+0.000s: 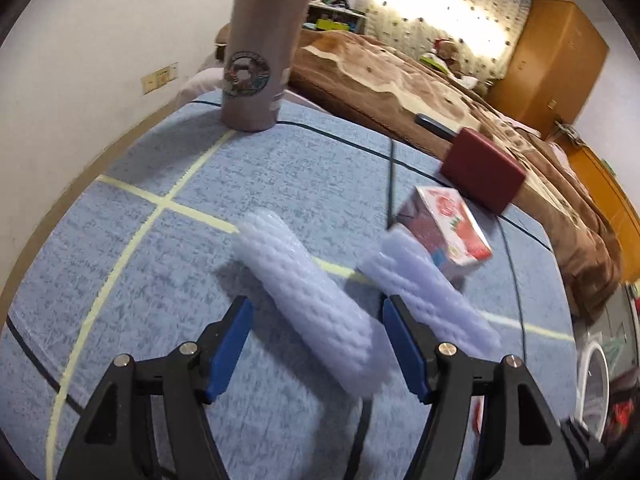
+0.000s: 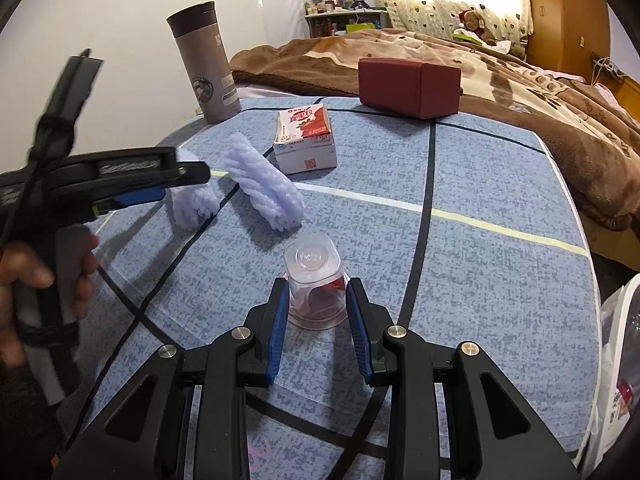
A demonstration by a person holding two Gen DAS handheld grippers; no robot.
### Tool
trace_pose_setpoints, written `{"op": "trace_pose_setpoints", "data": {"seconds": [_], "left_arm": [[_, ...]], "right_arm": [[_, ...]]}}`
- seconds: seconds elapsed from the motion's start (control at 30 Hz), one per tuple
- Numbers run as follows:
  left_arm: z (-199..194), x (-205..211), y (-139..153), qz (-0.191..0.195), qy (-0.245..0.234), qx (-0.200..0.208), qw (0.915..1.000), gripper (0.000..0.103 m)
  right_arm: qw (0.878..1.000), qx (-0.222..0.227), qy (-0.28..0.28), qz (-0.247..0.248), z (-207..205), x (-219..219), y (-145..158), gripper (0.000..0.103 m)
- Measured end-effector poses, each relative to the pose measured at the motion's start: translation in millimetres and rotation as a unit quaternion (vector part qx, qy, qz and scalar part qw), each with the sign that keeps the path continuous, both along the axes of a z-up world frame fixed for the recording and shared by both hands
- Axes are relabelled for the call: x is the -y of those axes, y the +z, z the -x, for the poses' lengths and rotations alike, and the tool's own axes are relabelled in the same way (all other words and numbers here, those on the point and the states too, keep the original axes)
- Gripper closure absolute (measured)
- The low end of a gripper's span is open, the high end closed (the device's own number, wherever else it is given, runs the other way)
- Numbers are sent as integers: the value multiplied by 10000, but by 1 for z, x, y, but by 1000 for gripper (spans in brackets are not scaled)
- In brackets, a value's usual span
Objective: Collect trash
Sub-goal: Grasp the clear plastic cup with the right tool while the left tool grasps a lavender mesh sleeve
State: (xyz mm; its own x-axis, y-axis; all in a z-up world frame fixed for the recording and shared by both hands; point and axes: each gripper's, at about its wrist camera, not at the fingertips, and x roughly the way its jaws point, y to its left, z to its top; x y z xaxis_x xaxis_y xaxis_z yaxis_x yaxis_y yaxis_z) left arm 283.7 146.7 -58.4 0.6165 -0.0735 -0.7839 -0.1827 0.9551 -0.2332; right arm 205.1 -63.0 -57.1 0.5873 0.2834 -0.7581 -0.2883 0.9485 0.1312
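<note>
R gripper [image 2: 316, 304] clamps clear plastic cup [image 2: 314, 280], inverted, on blue cloth [image 2: 480, 280]. Foam nets [image 2: 262, 184] at 11 o'clock; L gripper [image 2: 176, 180] at 9.

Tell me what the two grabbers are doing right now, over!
Right gripper shut on clear plastic cup. Left gripper open over foam rolls, nothing held. Milk carton waiting. Thermos, red box clear of the fingers.

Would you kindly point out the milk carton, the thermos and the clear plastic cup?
milk carton [image 2: 306, 140], right wrist view, front face.
thermos [image 2: 206, 68], right wrist view, mid body.
clear plastic cup [image 2: 314, 276], right wrist view, upturned side wall.
</note>
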Motion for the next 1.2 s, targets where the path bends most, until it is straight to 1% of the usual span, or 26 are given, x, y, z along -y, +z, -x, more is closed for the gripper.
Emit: {"op": "trace_pose_setpoints", "data": {"seconds": [0.1,0.13,0.2,0.23,0.3,0.33,0.4,0.43,0.5,0.67,0.77,1.03,1.2], "left_arm": [[-9,0,-7,-10,130,-82,9999,33],[-10,3,-7,-104,106,-10,9999,33],[-10,6,-8,-143,65,0,9999,34],[-9,7,-8,-181,39,23,9998,41],[-9,9,-8,-269,-15,8,9996,52],[-8,11,-7,-288,-76,9,9996,62],[-8,15,-6,-309,-253,-11,9992,71],[-7,19,-6,-361,-370,0,9987,74],[-4,24,-5,-417,-534,-6,9977,76],[13,31,-1,-463,-789,0,9958,77],[27,39,3,-574,-970,46,9936,77],[60,47,12,-623,-1160,136,9912,77],[78,56,19,-694,-1251,268,9893,77]], "right_arm": [[10000,-5,11,3,0,0,0,72],[10000,-13,15,13,0,-1,-1,72],[10000,2,18,20,-1,-1,-1,72],[10000,5,20,18,0,-1,0,72],[10000,6,12,5,0,-1,0,72],[10000,4,7,6,0,-1,0,72],[10000,4,6,-3,0,-2,0,73],[10000,6,2,0,0,-1,0,73],[10000,19,-10,-2,0,-1,1,73],[10000,30,-39,-21,1,1,1,73],[10000,57,-58,-40,2,2,2,73],[9998,177,-102,-28,9,5,8,73],[9995,263,-183,-74,15,12,16,73]]}}
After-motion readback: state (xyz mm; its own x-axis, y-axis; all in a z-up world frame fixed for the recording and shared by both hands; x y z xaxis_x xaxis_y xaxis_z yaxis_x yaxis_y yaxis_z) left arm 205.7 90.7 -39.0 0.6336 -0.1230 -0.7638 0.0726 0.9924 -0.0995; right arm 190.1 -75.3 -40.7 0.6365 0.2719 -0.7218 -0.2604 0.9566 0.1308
